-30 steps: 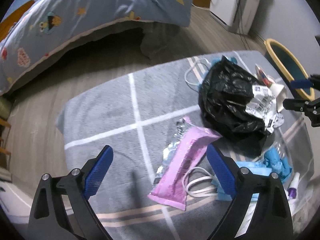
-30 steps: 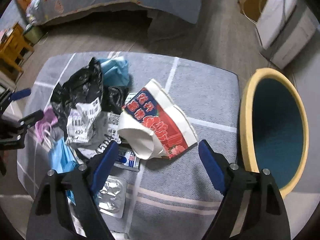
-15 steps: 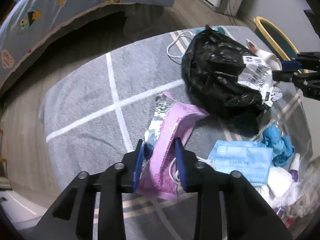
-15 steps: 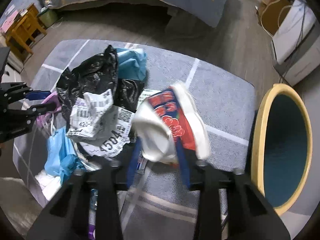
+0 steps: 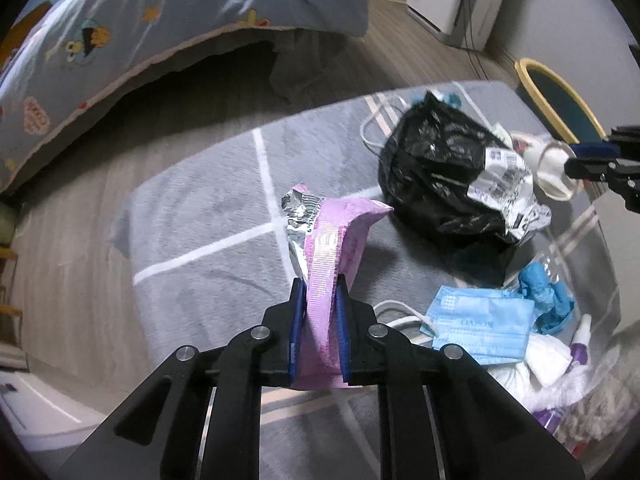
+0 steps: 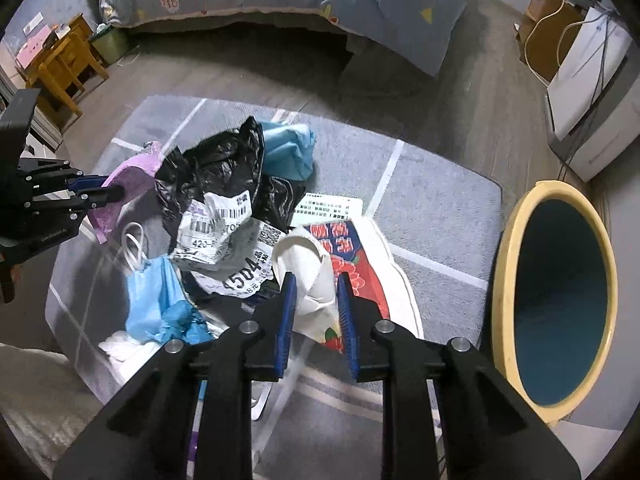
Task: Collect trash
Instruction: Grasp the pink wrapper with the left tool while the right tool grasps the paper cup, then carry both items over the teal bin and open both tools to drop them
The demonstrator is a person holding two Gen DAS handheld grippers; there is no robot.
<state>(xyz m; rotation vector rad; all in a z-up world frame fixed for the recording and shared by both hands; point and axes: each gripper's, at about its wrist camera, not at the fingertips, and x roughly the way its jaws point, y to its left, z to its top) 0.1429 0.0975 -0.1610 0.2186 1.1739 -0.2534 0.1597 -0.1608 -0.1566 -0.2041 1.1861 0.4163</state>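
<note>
My left gripper [image 5: 319, 286] is shut on a pink foil wrapper [image 5: 334, 236] and holds it lifted above the grey rug [image 5: 200, 216]. My right gripper [image 6: 316, 286] is shut on a white and red paper bag [image 6: 356, 256], raised off the rug. The yellow-rimmed bin with a dark teal inside [image 6: 560, 304] stands to the right of the rug. In the right wrist view the left gripper [image 6: 116, 192] shows at the far left with the pink wrapper [image 6: 128, 184]. In the left wrist view the right gripper [image 5: 576, 160] shows at the far right.
A black plastic bag [image 5: 440, 160] with a crumpled shipping label [image 5: 508, 184] lies mid-rug. A blue face mask [image 5: 484, 328], blue gloves [image 5: 544, 296], white tissue [image 5: 540, 364] and a printed slip [image 6: 328, 208] lie nearby. A bed [image 5: 160, 12] stands behind. White cabinets [image 6: 592, 92] stand at right.
Both grippers closed from wide open. The left one took the pink wrapper and lifted it. The right one took the red and white paper bag and lifted it.
</note>
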